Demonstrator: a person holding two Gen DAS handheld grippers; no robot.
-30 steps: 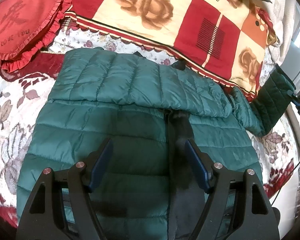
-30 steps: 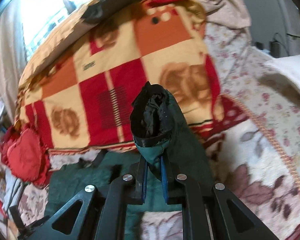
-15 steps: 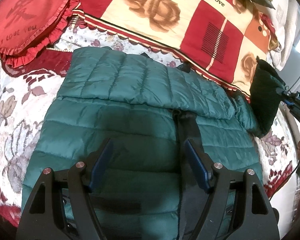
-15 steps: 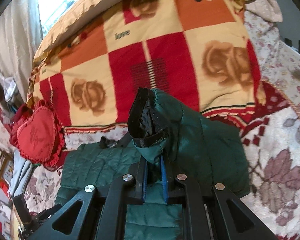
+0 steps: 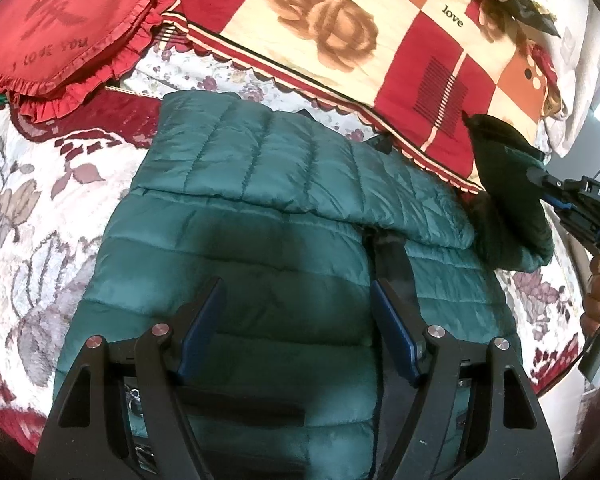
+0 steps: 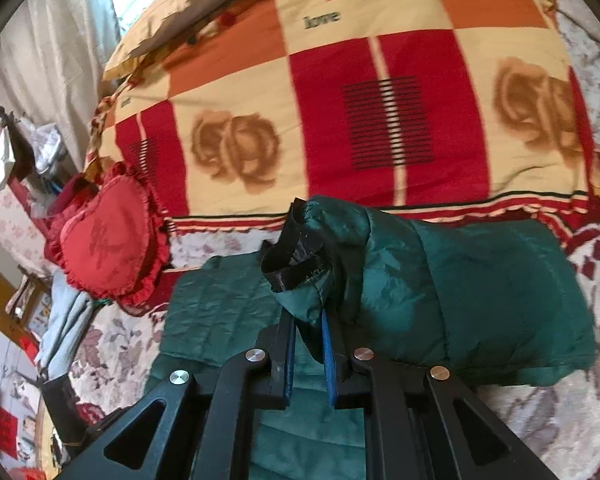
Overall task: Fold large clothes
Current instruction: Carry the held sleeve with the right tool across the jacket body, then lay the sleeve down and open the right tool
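Note:
A dark green quilted puffer jacket (image 5: pixel 260 248) lies flat on the bed, front up, with its black zipper strip (image 5: pixel 392 260) running down the middle. One sleeve is folded across its upper chest. My left gripper (image 5: pixel 296 320) is open and empty, hovering above the jacket's lower body. My right gripper (image 6: pixel 308 344) is shut on the other sleeve (image 6: pixel 440 292) near its black-lined cuff (image 6: pixel 296 256), holding it raised over the jacket's right side. In the left wrist view this lifted sleeve (image 5: pixel 504 184) shows at the right, held by the right gripper (image 5: pixel 540 184).
A red, cream and orange checked blanket (image 5: pixel 340 32) is bunched along the far side of the bed. A red heart-shaped cushion (image 5: pixel 60 24) lies at the far left. The floral bedspread (image 5: pixel 28 208) surrounds the jacket. Furniture and clutter (image 6: pixel 16 208) stand beyond the bed's left side.
My right gripper has carried the held sleeve leftward and inward, over the jacket's body. My left gripper has stayed open and shifted slightly nearer the jacket.

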